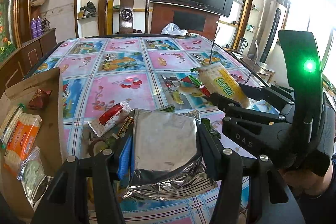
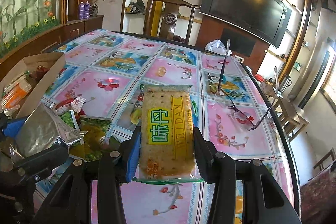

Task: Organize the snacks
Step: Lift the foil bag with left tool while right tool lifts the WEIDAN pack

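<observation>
I saw the table (image 2: 172, 68) under its flowered cloth, and at its left edge the cardboard box (image 1: 52, 102) with some packets already inside. My left gripper (image 1: 166, 140) was clenched on the silver foil packet (image 1: 166, 142), which sat fully between the two jaws, lifted above the small snack pile (image 1: 111, 121). My right gripper (image 2: 167, 140) was grasping the cracker packet (image 2: 167, 129) (the one with green and yellow label), held by its long sides, the far half reaching out past the jaw tips. A pair of glasses (image 2: 241, 112) lay to the right, well apart from both.
</observation>
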{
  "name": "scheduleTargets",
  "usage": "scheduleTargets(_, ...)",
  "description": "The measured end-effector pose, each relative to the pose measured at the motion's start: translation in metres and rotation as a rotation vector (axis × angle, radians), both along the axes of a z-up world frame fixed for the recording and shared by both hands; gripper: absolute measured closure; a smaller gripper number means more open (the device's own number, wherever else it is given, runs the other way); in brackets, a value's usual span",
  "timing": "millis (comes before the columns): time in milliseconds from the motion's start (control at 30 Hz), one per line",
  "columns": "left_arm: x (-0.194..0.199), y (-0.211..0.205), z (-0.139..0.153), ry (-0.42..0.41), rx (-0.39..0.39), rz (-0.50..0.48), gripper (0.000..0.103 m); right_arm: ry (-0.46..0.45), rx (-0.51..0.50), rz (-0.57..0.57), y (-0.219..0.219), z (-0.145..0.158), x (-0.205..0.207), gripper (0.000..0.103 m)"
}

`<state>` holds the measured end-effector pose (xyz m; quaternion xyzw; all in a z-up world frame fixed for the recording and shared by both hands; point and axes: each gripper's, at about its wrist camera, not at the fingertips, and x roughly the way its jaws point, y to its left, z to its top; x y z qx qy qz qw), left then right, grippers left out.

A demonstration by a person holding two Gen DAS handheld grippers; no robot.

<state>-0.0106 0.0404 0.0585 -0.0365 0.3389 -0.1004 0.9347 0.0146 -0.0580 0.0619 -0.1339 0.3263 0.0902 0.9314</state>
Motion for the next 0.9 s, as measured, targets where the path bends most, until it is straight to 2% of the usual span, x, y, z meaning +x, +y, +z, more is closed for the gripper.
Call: scheduleTargets(900,-0.0007,0.0028,0.0008,-0.01,0.002,0.01,0.047,-0.039,-0.048,-0.013,0.0047,0.0023,-0.0051,0.053)
